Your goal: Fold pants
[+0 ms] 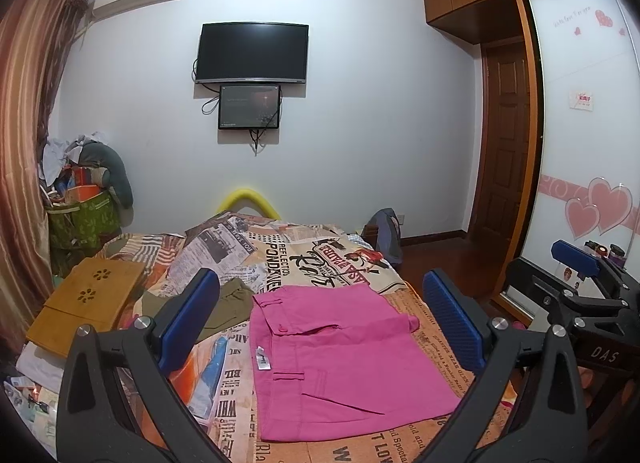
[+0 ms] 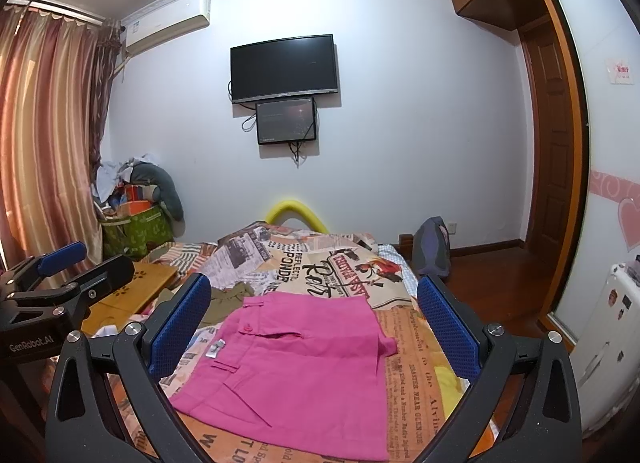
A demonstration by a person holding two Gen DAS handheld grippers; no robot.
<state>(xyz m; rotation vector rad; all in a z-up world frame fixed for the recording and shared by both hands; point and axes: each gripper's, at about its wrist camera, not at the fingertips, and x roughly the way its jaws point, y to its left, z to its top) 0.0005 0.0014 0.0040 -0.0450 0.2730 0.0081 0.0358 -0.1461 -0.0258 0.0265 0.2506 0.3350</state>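
Note:
Pink pants (image 1: 340, 359) lie folded into a flat rectangle on the bed, waistband to the left, and show in the right wrist view (image 2: 296, 375) too. My left gripper (image 1: 320, 319) is open and empty, held above the bed with its blue pads either side of the pants. My right gripper (image 2: 316, 323) is open and empty, also above the pants. The right gripper shows at the right edge of the left wrist view (image 1: 588, 295); the left gripper shows at the left edge of the right wrist view (image 2: 60, 287).
The bed has a newspaper-print cover (image 1: 304, 259). An olive garment (image 1: 224, 303) lies left of the pants. A wooden lap tray (image 1: 88, 303) sits at the bed's left side. A wardrobe (image 1: 580, 143) and door stand at right; a bag of clutter (image 1: 80, 207) at left.

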